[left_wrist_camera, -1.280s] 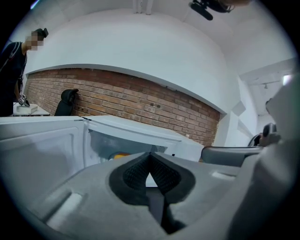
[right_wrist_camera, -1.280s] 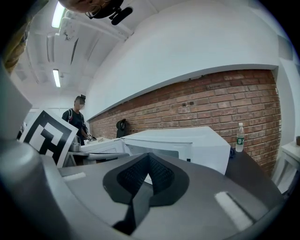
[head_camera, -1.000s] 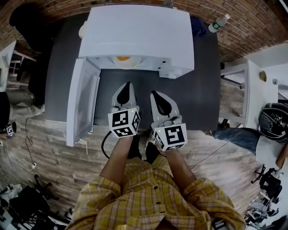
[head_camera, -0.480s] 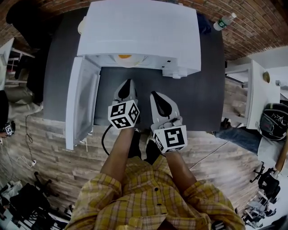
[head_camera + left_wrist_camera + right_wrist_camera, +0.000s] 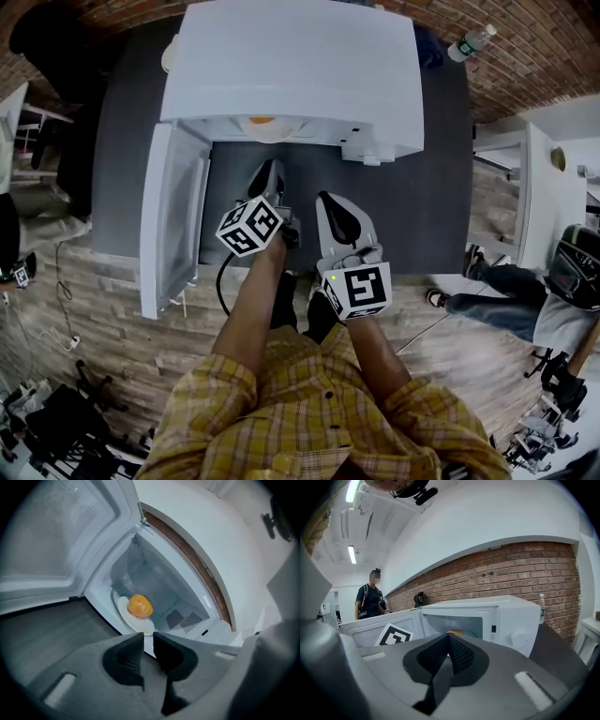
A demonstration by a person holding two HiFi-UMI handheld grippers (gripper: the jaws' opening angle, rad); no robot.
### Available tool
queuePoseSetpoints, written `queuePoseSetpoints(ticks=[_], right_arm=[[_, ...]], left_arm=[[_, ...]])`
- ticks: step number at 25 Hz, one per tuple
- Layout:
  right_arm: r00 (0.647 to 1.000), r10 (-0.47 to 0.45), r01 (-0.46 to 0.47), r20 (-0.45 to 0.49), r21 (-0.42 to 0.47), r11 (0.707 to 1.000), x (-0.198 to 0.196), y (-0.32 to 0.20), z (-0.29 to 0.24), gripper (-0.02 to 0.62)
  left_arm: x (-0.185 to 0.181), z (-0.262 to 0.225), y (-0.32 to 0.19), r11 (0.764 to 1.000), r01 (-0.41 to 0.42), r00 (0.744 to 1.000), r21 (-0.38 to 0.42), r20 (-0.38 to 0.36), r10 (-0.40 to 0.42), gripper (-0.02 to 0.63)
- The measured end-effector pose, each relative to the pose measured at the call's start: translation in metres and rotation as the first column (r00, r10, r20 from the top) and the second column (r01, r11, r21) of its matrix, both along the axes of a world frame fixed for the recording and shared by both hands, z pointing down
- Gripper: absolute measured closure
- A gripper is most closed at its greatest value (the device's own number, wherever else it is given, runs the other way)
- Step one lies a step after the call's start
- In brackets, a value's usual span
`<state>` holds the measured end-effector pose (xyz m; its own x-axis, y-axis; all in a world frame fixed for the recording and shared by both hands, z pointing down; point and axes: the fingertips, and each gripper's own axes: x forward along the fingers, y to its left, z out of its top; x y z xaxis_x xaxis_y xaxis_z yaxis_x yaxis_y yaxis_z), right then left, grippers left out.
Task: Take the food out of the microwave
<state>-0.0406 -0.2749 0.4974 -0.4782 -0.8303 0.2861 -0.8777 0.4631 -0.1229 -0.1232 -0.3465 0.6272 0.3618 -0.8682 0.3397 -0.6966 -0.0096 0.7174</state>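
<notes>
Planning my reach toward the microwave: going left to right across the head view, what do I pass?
Microwave door, swung open → left gripper → right gripper → water bottle at the far right.

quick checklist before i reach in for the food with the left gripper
1. Door out of the way: ok. The microwave door is swung wide open to the left.
2. Food in sight: ok. The orange food sits on a white plate near the front of the microwave.
3. Left gripper aimed: ok. It points at the plate from outside the opening.
4. Left jaws wide enough: not ok. There is only a narrow gap between them, with nothing in it.
5. Right gripper free: ok. Its jaws are together and empty, and it is back from the opening.
6. Plate weight and heat: cannot tell.
</notes>
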Motion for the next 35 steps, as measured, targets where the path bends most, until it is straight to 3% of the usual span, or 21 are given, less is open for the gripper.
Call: queuePoseSetpoints(ticks=[3, 5, 8, 11, 18, 26, 32, 35], right_arm=[[1.000, -0.001, 0.001, 0.003, -0.003, 1.000, -0.002, -0.003, 0.001, 0.589], [1.000, -0.007, 0.007, 0.008, -0.004, 1.000, -0.004, -0.004, 0.000, 0.589], [1.000, -0.008, 0.008, 0.006, -0.011, 1.000, -0.006, -0.004, 0.002, 0.589], [1.000, -0.007, 0.007, 0.004, -0.017, 1.000, -0.008, -0.003, 0.005, 0.589], [1.000, -0.004, 0.004, 0.003, -0.027, 1.000, -0.011, -0.002, 0.010, 0.589], [1.000, 0.001, -0.001, 0.000, -0.035, 0.999, -0.012, -0.002, 0.013, 0.589], [1.000, 0.006, -0.006, -0.002, -0.032, 0.999, -0.009, -0.004, 0.012, 0.589], [1.000, 0.008, -0.008, -0.002, -0.032, 0.999, -0.007, -0.004, 0.012, 0.589]], left_arm=[[-0.001, 0.009, -0.007, 0.999, 0.031, 0.994, -0.023, -0.100, -0.033, 0.546], [-0.002, 0.014, -0.010, 0.997, 0.063, 0.977, -0.048, -0.203, -0.072, 0.539], [-0.005, 0.023, -0.015, 0.990, 0.119, 0.928, -0.077, -0.345, -0.138, 0.534], [-0.010, 0.030, -0.022, 0.983, 0.159, 0.879, -0.096, -0.440, -0.185, 0.525], [-0.013, 0.037, -0.030, 0.972, 0.208, 0.812, -0.111, -0.534, -0.234, 0.518], [-0.024, 0.044, -0.041, 0.944, 0.293, 0.701, -0.153, -0.637, -0.321, 0.525], [-0.027, 0.048, -0.048, 0.933, 0.311, 0.665, -0.178, -0.660, -0.348, 0.535], [-0.023, 0.048, -0.052, 0.934, 0.305, 0.666, -0.184, -0.660, -0.347, 0.535]])
